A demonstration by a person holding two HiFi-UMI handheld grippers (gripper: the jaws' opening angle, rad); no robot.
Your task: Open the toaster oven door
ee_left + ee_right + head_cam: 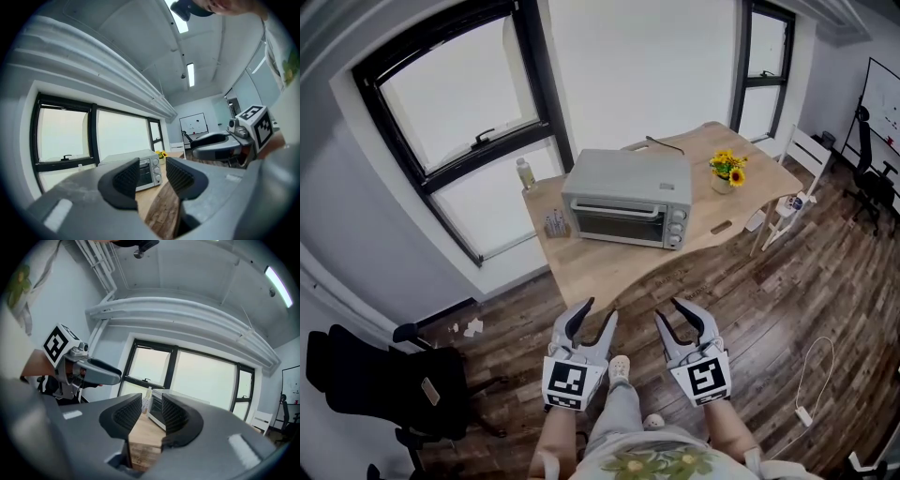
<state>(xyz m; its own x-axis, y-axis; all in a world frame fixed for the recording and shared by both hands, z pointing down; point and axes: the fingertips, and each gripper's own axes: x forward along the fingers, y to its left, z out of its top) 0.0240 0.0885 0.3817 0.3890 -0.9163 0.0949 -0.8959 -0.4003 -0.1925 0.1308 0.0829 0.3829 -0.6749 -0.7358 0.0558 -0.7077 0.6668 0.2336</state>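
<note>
Toaster oven point(628, 199) sits near the middle of the wooden worktop point(609, 272), front facing you, with its glass door point(617, 223) shut flat against the body and the handle bar running along the door's top edge. Its three knobs stand in a column at the right of the front.

You hold both grippers low, over the wooden floor and well short of the worktop's near edge. Your left gripper point(598, 311) points toward the oven; its fingers point(127, 177) stand partly apart with nothing between them, and through the gap you see the oven far off. Your right gripper point(668, 311) is just beside the left one, level with it; its fingers point(127, 414) are also parted and empty, with only the worktop and oven showing beyond them.

On the worktop a pot of yellow flowers point(728, 169) stands to the right of the oven, apart from it, and a small bottle point(525, 172) stands at the back left corner by the window
</note>
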